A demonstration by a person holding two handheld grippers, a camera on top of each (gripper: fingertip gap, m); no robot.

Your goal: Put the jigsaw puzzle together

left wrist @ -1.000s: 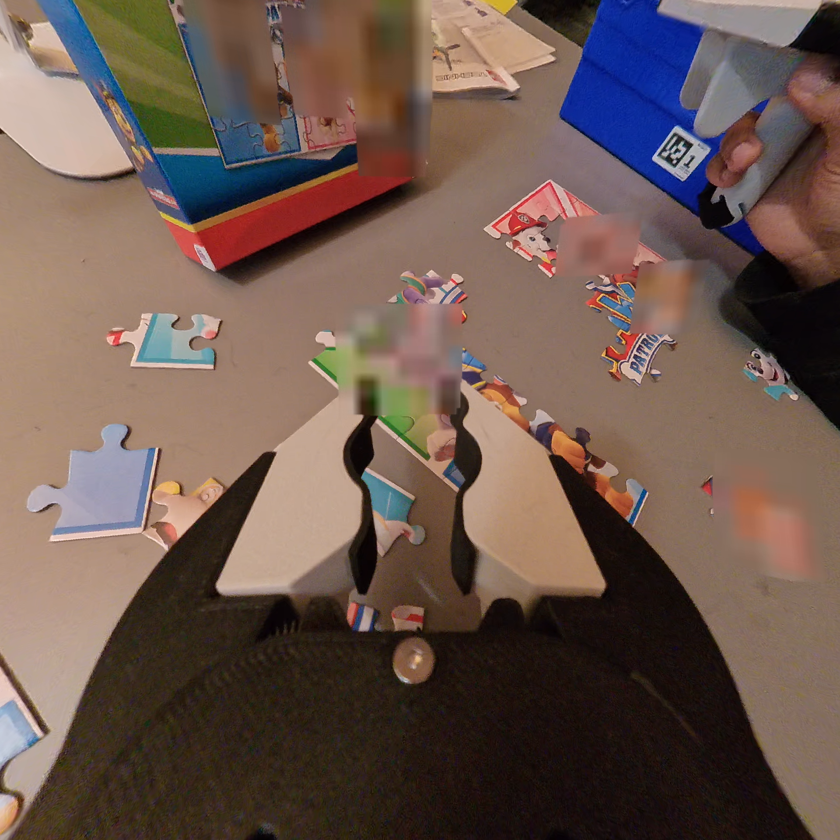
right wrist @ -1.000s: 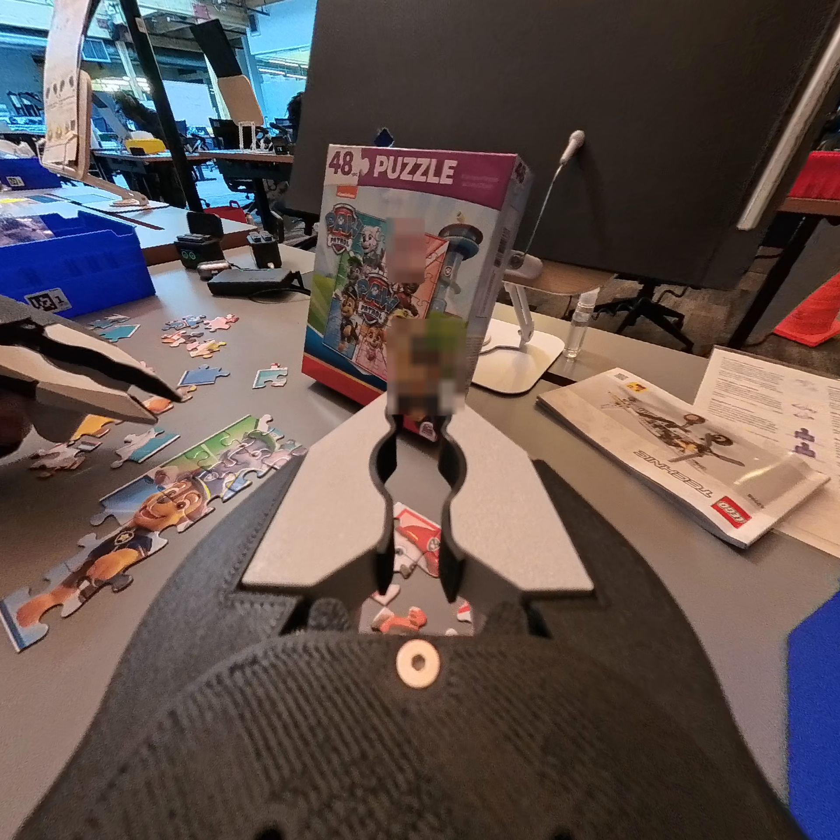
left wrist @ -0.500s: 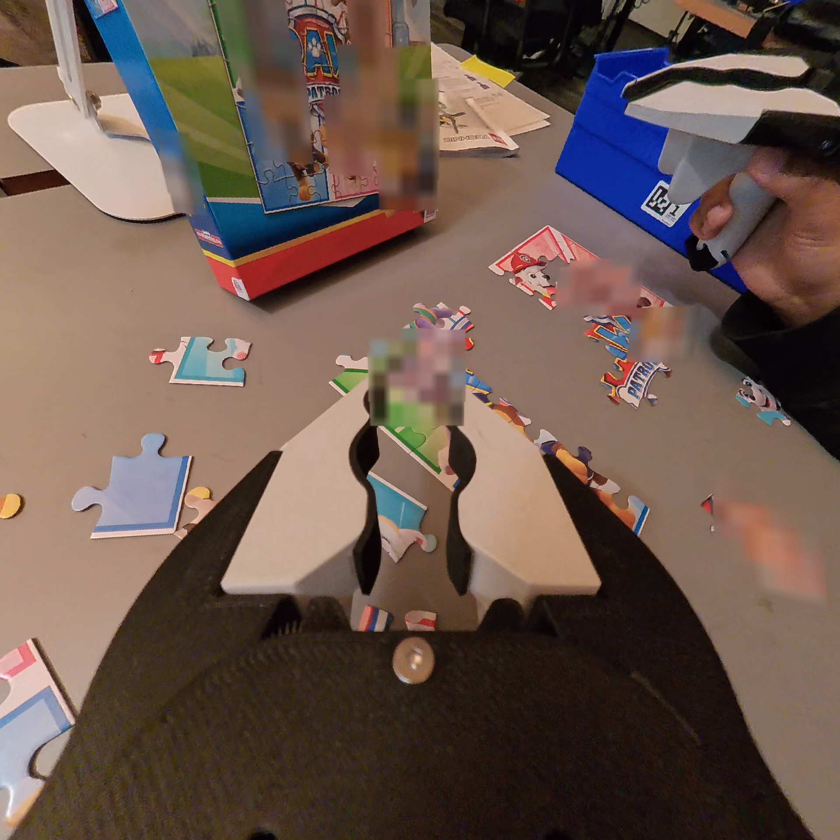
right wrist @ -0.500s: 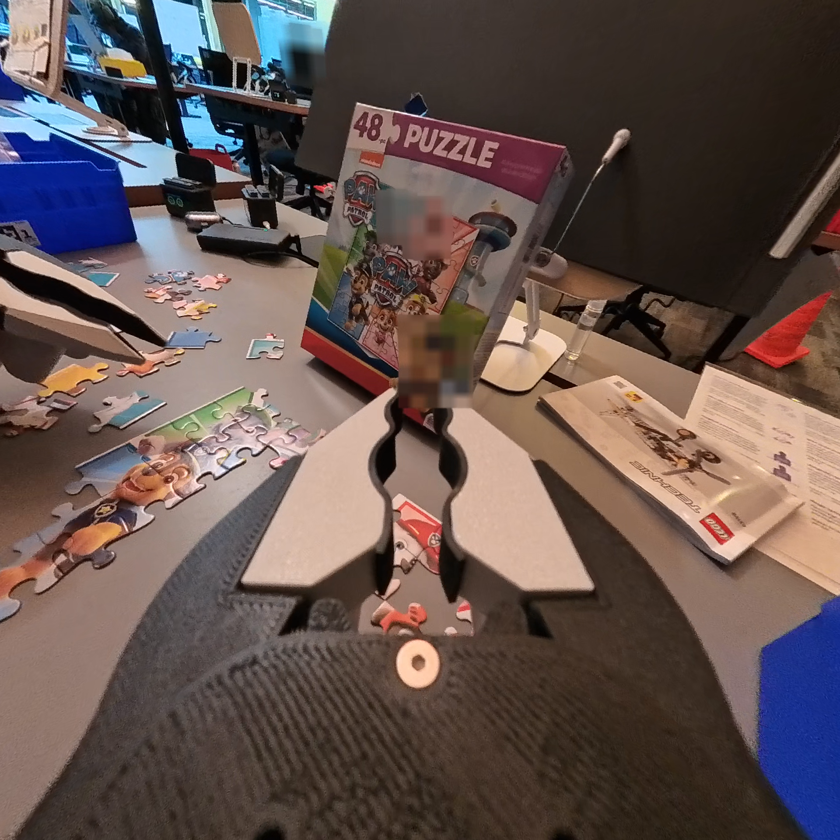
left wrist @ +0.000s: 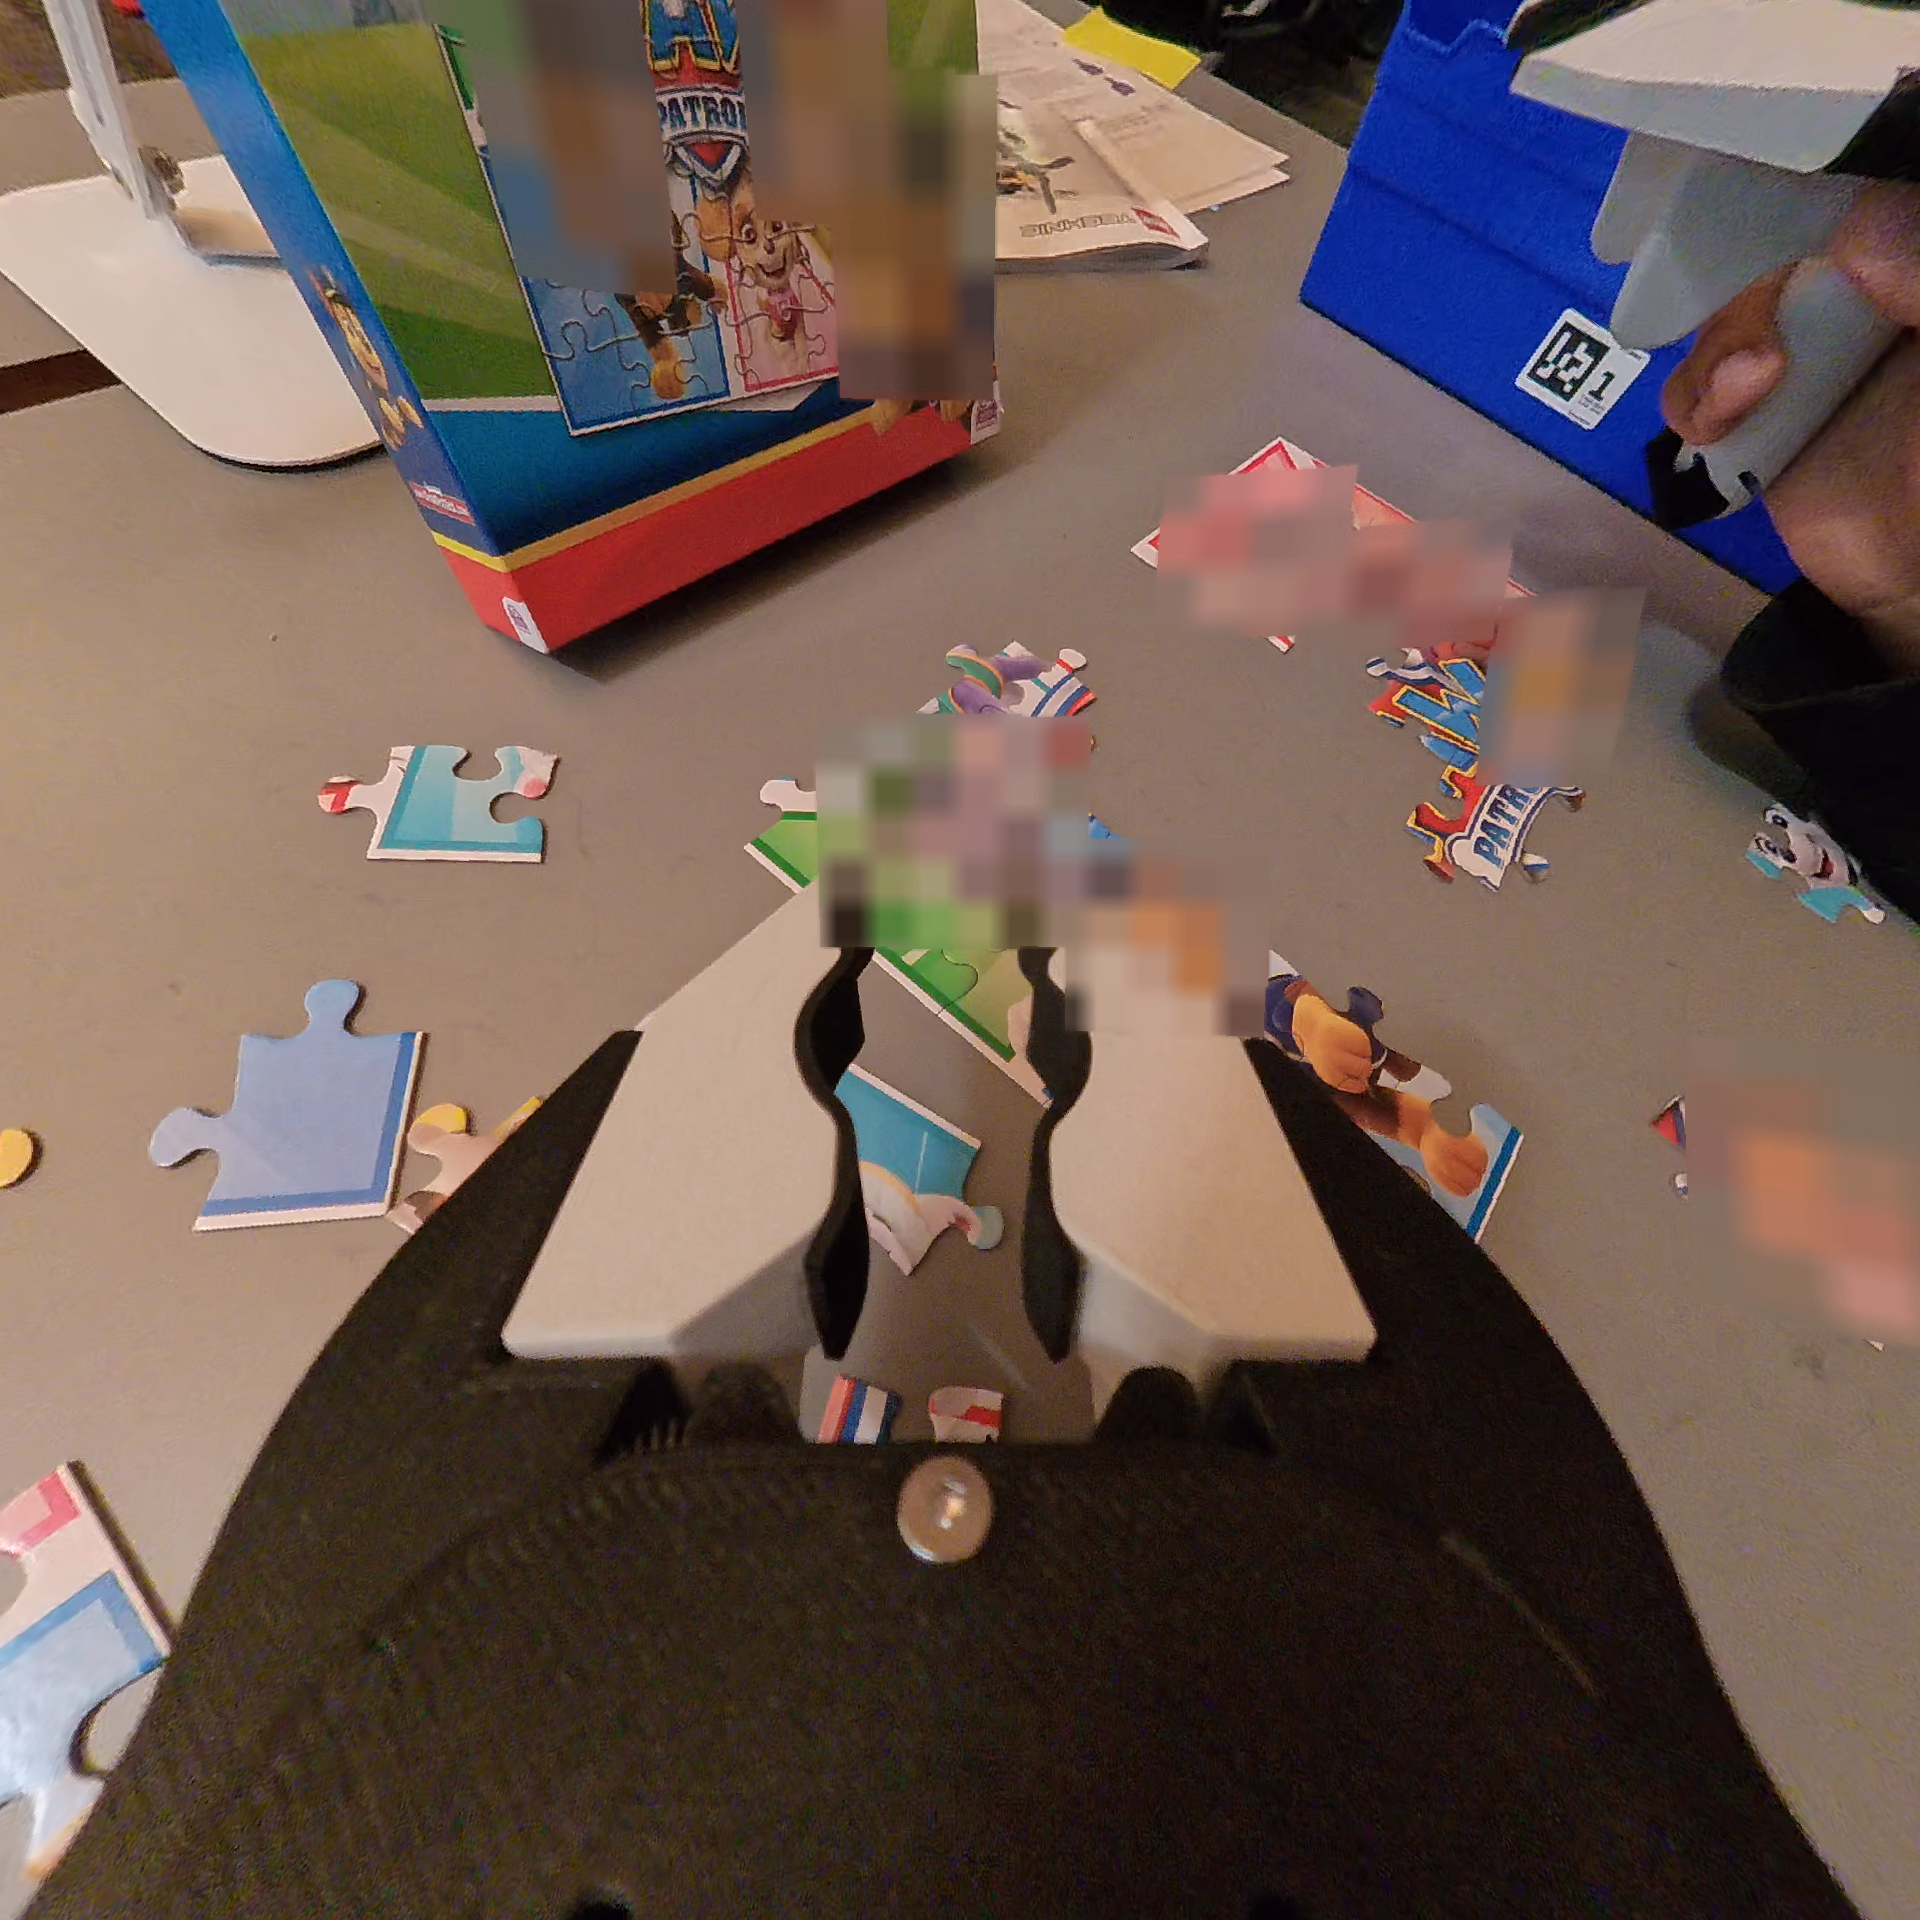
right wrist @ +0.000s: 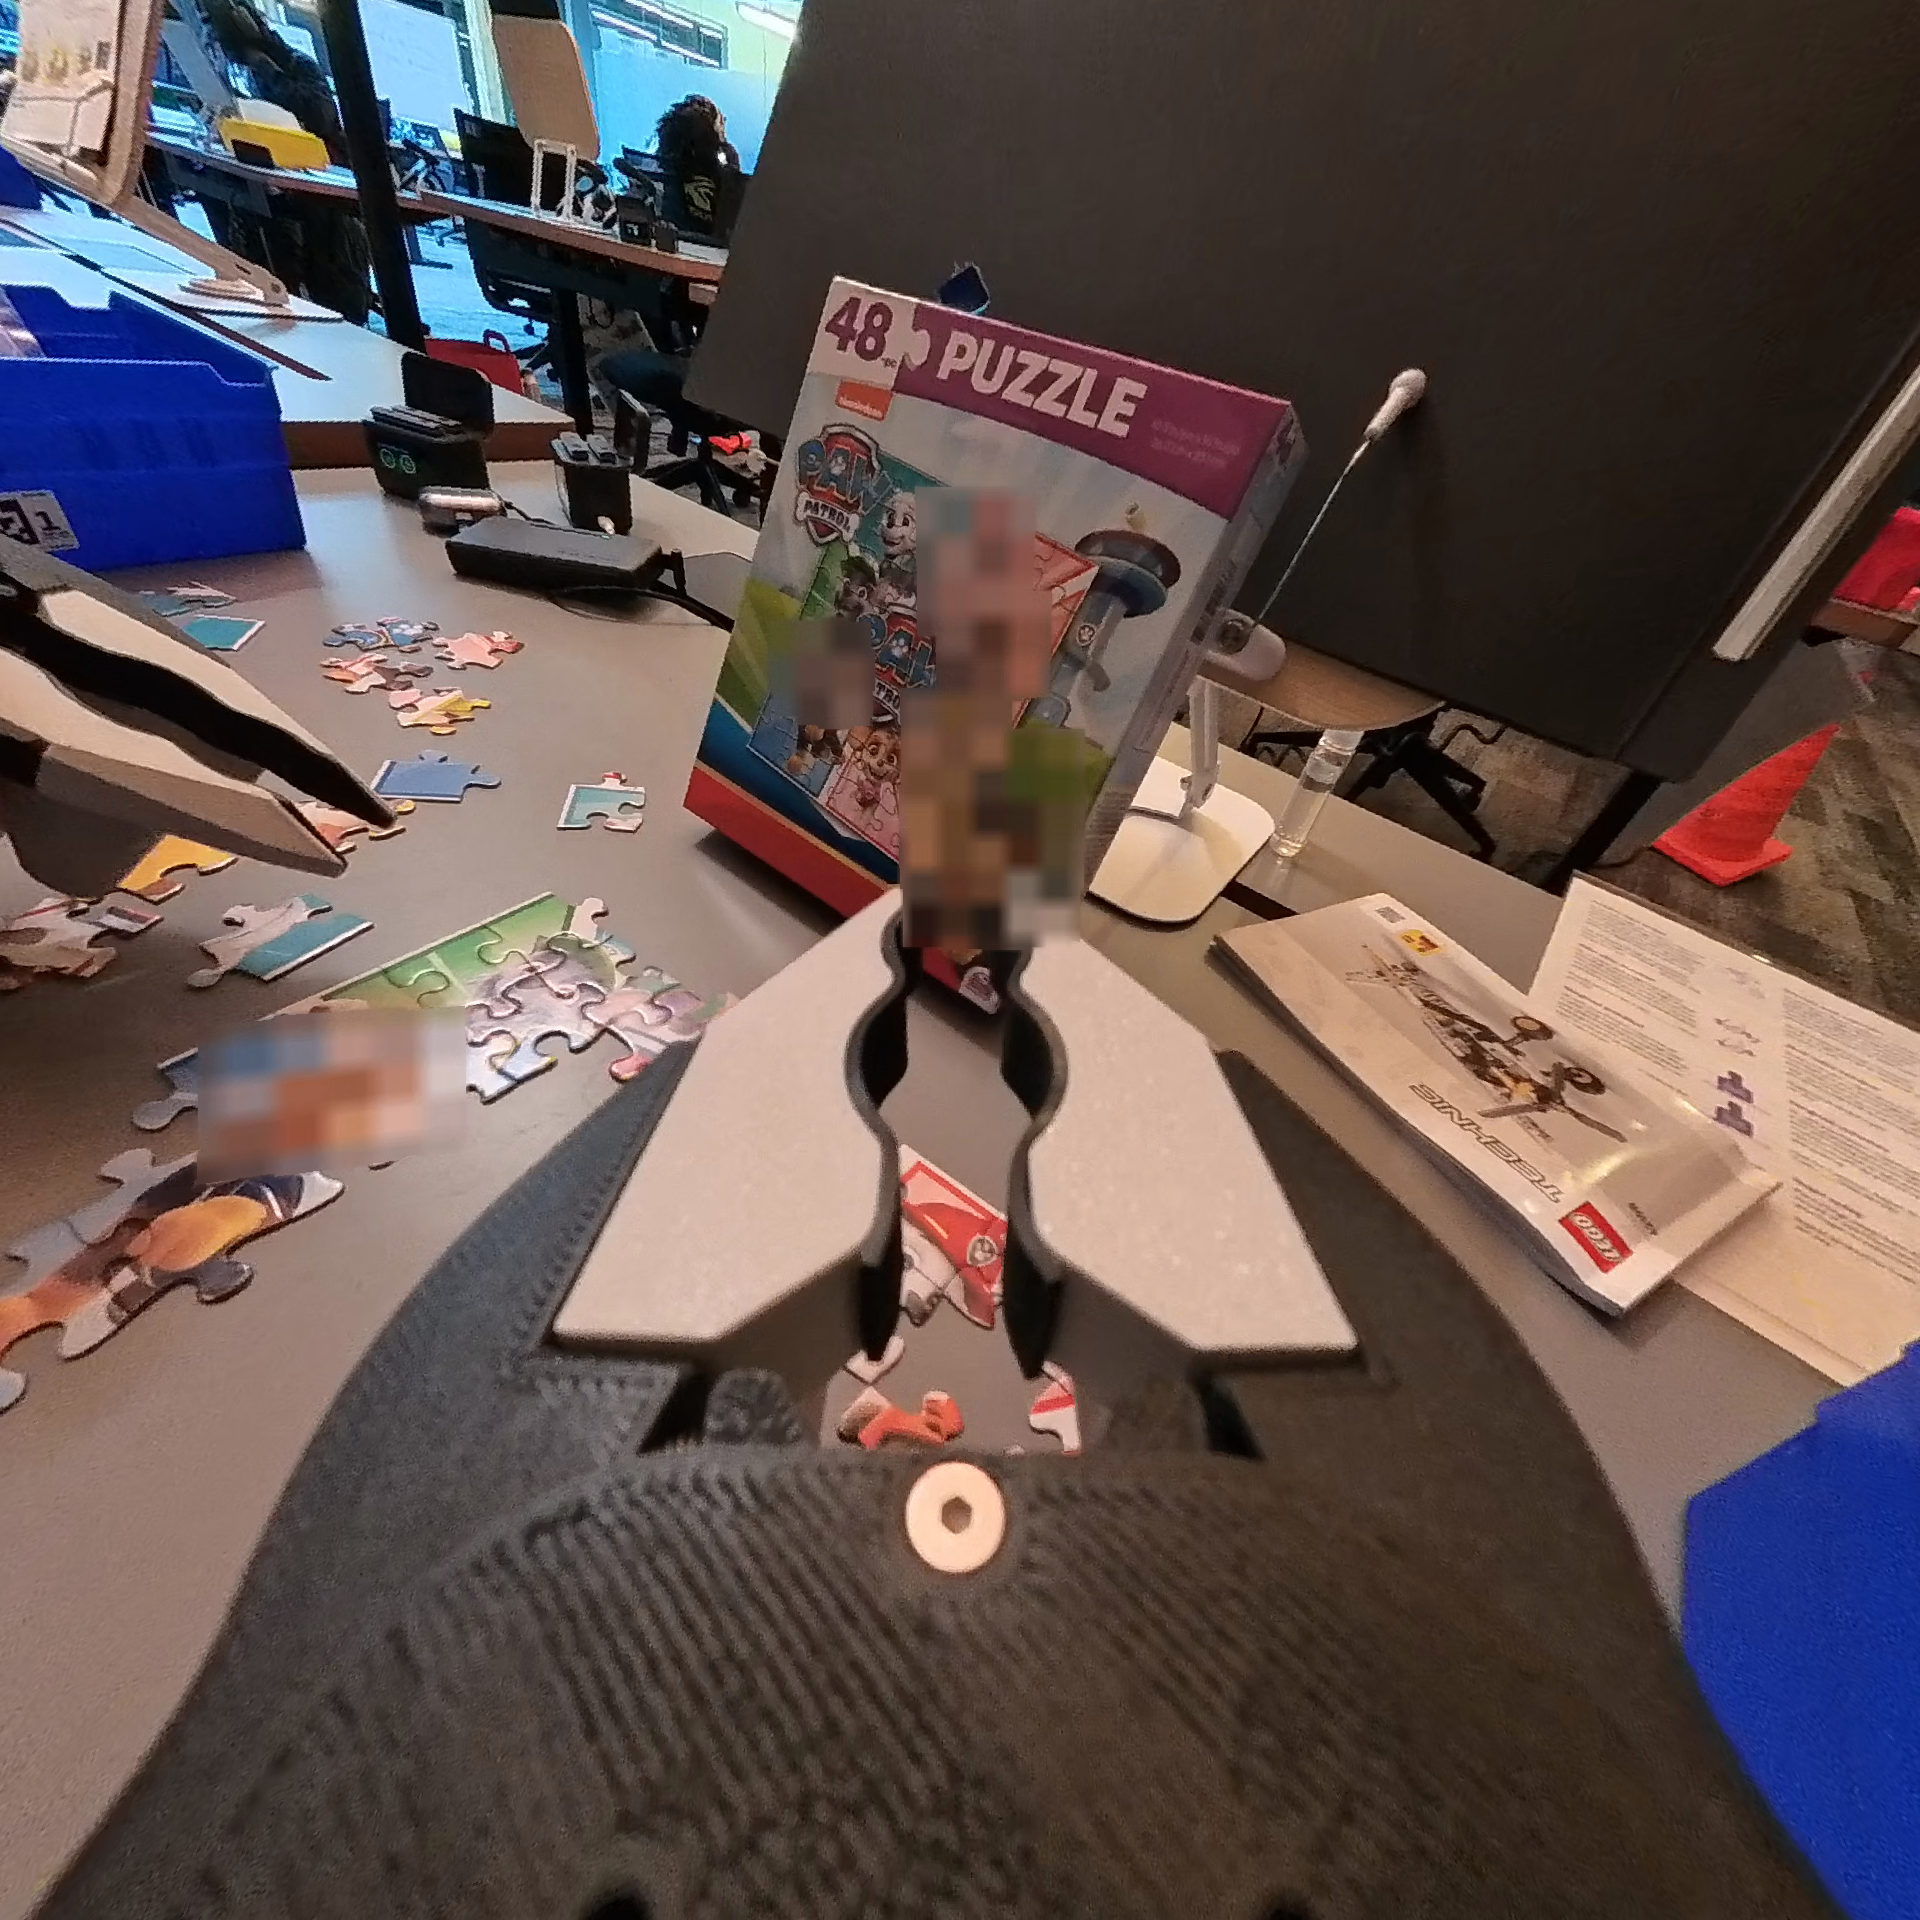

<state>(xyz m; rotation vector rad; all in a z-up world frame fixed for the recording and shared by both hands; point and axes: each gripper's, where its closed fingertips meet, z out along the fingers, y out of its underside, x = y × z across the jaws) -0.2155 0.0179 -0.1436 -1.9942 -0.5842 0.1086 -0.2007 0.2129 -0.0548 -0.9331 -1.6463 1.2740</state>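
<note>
Two tools hang above the scattered puzzle. The left tool [left wrist: 940, 935] is moderately open and holds nothing, over the joined green strip [left wrist: 971, 997] and a loose teal piece [left wrist: 914, 1164] on the tabletop [left wrist: 208, 623]. The puzzle box [left wrist: 623, 520] stands at 11 o'clock. The right tool [right wrist: 961, 935] is narrowly parted, its tips blurred, above a red piece [right wrist: 951, 1226]. Only its view shows the booklet [right wrist: 1507, 1122] at 3 o'clock.

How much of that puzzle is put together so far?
One strip of joined pieces lies done on the table. Blur hides whether the left claw or right claw holds a piece. Many loose pieces lie scattered.
</note>
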